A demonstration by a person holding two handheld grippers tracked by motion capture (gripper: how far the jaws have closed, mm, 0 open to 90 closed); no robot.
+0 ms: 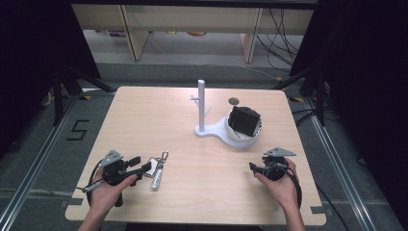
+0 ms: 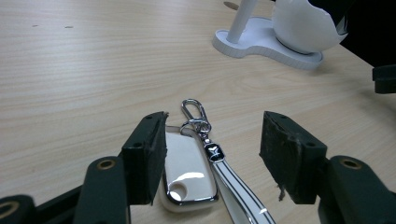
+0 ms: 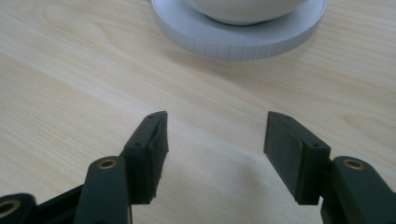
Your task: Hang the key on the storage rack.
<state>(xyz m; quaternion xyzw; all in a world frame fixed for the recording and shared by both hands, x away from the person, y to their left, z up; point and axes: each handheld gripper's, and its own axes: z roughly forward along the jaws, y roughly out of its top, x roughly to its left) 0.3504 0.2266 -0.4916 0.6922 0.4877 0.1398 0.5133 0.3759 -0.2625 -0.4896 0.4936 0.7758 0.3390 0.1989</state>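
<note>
A white car key fob [image 2: 187, 172] with a chrome clip [image 2: 194, 111] and a striped strap [image 2: 238, 186] lies flat on the wooden table [image 1: 144, 125]; in the high view the key fob [image 1: 153, 167] is at the front left. My left gripper [image 2: 212, 149] is open, its jaws standing either side of the fob and strap just above them; it shows in the high view as the left gripper [image 1: 137, 166]. My right gripper [image 3: 215, 144] is open over bare wood at the front right, seen from above as the right gripper [image 1: 255, 168], short of the white stand's base [image 3: 238, 35].
A white stand [image 1: 226, 127] with an upright post [image 1: 201, 103] and side pegs sits at the table's centre back, its white bowl [image 1: 243, 132] holding a black object [image 1: 244, 120]. A small dark hole [image 1: 234, 101] lies behind it. Floor rails and cables surround the table.
</note>
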